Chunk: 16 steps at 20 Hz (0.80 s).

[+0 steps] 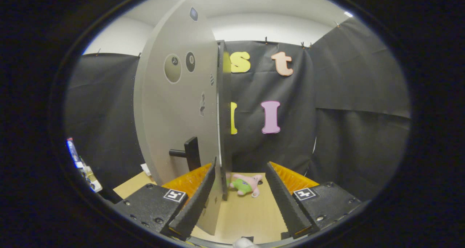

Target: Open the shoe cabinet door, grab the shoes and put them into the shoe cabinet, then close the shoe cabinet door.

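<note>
The grey shoe cabinet door (178,106) stands swung open, edge-on toward me, with a black handle (189,153) on its face. Behind its edge shows the dark cabinet side (225,106). My gripper (239,195) is open; its left finger (196,200) lies against the door's lower edge, and the door's bottom corner reaches into the gap between the fingers. The right finger (287,200) stands apart over the wooden floor board (247,215). Nothing is held.
A small pink and green plush toy (247,184) lies on the wooden board just beyond the fingers, beside the cabinet's foot. Black cloth walls close the booth behind and to the right. Some small items (81,164) sit at the far left.
</note>
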Available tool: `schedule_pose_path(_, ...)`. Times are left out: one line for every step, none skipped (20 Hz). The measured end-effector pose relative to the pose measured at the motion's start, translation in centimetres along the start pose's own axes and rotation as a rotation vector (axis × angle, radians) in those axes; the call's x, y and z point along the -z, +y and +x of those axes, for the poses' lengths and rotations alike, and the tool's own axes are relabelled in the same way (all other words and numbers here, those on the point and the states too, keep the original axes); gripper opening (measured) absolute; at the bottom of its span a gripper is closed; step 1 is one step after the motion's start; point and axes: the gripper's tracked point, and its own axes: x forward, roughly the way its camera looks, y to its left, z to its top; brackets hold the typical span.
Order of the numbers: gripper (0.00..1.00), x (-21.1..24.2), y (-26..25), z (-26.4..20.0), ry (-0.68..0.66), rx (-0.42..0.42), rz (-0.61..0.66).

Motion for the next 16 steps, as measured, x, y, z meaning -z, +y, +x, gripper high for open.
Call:
schedule_pose_path(0.93, 0.1, 0.4, -0.1, 0.002, 0.0, 0.005)
schedule_pose_path(0.93, 0.2, 0.8, -0.2, 0.004, 0.0, 0.013)
schedule_pose_path(0.93, 0.2, 1.5, -0.5, 0.007, 0.001, 0.015)
schedule_pose_path(0.93, 0.2, 2.0, -0.6, 0.007, 0.005, 0.014)
schedule_pose_path(0.93, 0.2, 2.6, -0.6, 0.007, 0.006, 0.01)
schedule_pose_path(0.93, 0.2, 3.4, -0.6, 0.008, 0.006, 0.008)
schedule_pose_path(0.93, 0.2, 4.2, -0.6, 0.008, 0.003, 0.009)
schedule_pose_path(0.93, 0.4, 5.2, -0.6, 0.01, -0.001, 0.01)
schedule_pose_path(0.93, 0.4, 6.2, -0.5, 0.012, -0.005, 0.01)
schedule_pose_path(0.93, 0.4, 7.3, -0.5, 0.013, -0.01, 0.009)
schedule_pose_path(0.93, 0.4, 8.4, -0.2, 0.012, -0.015, 0.009)
schedule_pose_path(0.93, 0.4, 9.4, 0.0, 0.01, -0.021, 0.012)
schedule_pose_path(0.93, 0.5, 10.6, 0.2, 0.009, -0.027, 0.014)
schedule_pose_path(0.93, 0.4, 11.7, 0.6, 0.007, -0.029, 0.018)
schedule_pose_path(0.93, 0.5, 12.6, 1.0, 0.007, -0.029, 0.02)
schedule_pose_path(0.93, 0.6, 13.7, 1.5, 0.007, -0.028, 0.02)
